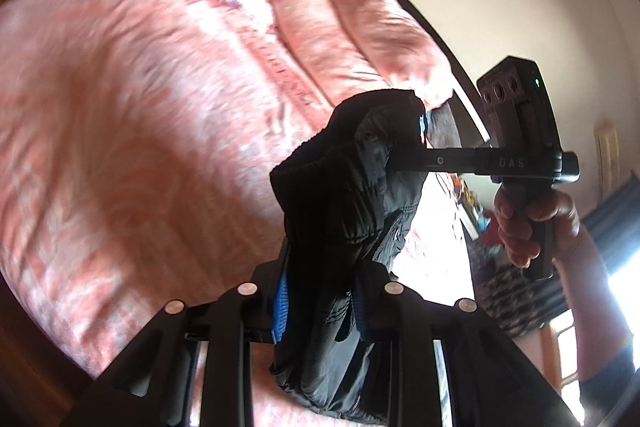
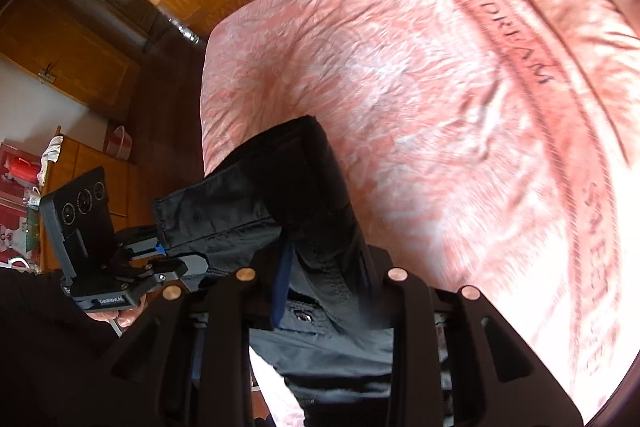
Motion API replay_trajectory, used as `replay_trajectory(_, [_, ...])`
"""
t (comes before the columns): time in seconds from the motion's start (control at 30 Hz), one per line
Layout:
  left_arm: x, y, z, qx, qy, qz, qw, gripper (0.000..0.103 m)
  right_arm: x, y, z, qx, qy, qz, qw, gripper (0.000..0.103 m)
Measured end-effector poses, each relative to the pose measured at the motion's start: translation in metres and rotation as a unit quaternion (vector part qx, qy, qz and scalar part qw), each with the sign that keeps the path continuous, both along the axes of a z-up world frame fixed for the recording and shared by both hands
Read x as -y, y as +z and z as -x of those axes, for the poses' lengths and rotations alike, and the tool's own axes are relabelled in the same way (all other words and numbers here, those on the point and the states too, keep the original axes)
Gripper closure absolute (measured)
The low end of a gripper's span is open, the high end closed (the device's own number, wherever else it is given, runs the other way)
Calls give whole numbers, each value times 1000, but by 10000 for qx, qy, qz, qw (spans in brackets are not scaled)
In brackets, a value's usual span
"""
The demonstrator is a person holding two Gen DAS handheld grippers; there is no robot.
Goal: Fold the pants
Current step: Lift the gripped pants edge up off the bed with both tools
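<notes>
Black quilted fabric pants lifted over pink patterned bed | both my jaws pinching them | next: lay flat, fold.

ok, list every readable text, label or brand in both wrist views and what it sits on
"DAS" on the bar of the right tool, seen from the left wrist.
"DREAM" woven into the pink bedspread; the letters before it are blurred.
"SWEET" farther along the same band, washed out, so that reading is uncertain.
White label on the base of the left tool: too small to read.

Left tool, right tool clamped, raised.
</notes>
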State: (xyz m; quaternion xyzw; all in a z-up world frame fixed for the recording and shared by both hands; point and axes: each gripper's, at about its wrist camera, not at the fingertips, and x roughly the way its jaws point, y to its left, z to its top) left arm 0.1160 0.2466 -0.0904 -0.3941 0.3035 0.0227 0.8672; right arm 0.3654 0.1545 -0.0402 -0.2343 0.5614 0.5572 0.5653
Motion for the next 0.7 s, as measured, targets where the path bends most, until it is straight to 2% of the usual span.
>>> replay_trajectory(0.33, [47, 44, 6, 215, -437, -688, 9964, 78, 55, 45, 17, 443, -270, -139, 9986, 77])
replay_trajectory(0.7, [84, 68, 11, 394, -712, -1178, 9897, 78, 98, 67, 27, 650, -515, -321, 9960, 77])
